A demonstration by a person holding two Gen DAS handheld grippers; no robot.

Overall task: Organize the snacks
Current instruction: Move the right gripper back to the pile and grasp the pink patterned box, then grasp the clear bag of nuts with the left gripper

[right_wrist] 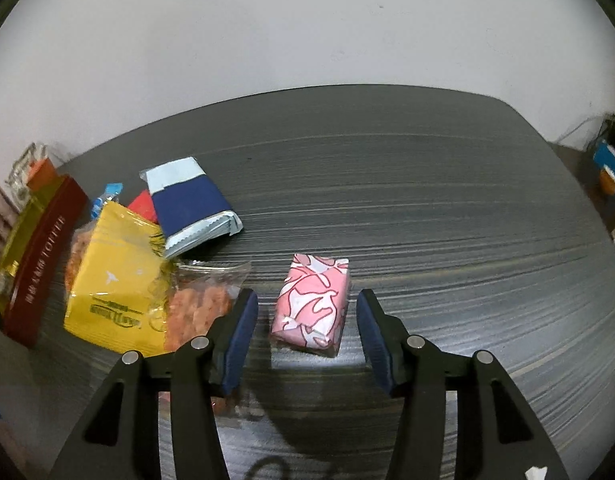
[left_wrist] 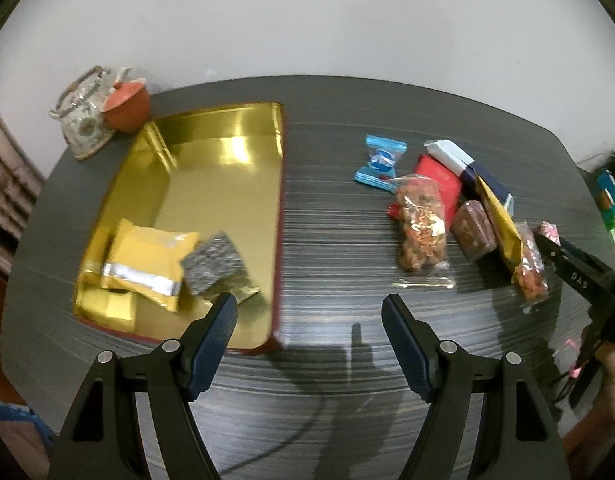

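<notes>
From the left wrist camera, a dark wood-grain bench (left_wrist: pixel 327 240) stretches to a pale wall. On its left side lies an open gold tin (left_wrist: pixel 227 152) with a red rim, and two snacks already rest in its near end: a yellow packet with a silver strip (left_wrist: pixel 147 264) and a grey patterned square (left_wrist: pixel 213 264) touching its right edge. The rest of the tin is bare. The left gripper (left_wrist: pixel 309 312) hangs above the bench just beside the tin's near right corner, its fingers spread wide and holding nothing. On the right side of the bench a cluster of loose snacks waits: a blue twist-wrapped candy (left_wrist: pixel 381 162), a clear bag of reddish-brown pieces (left_wrist: pixel 421 228), a red packet (left_wrist: pixel 439 184), a brown box (left_wrist: pixel 475 232) and others crowded behind them. A teapot (left_wrist: pixel 83 120) and an orange cup (left_wrist: pixel 127 106) stand beyond the tin. From the right wrist camera, a pink and white wrapped block (right_wrist: pixel 313 300) lies alone on the bench, directly between the fingers of the right gripper (right_wrist: pixel 307 312), which are released and not touching it. To the left sit a yellow packet (right_wrist: pixel 115 280), a navy and pale blue packet (right_wrist: pixel 191 204) overlapping it, and a clear bag of orange pieces (right_wrist: pixel 199 308), with the tin's red side at the far left. The sorting looks barely started: two items are in, most remain outside, and the pink block seems the next pick.
</notes>
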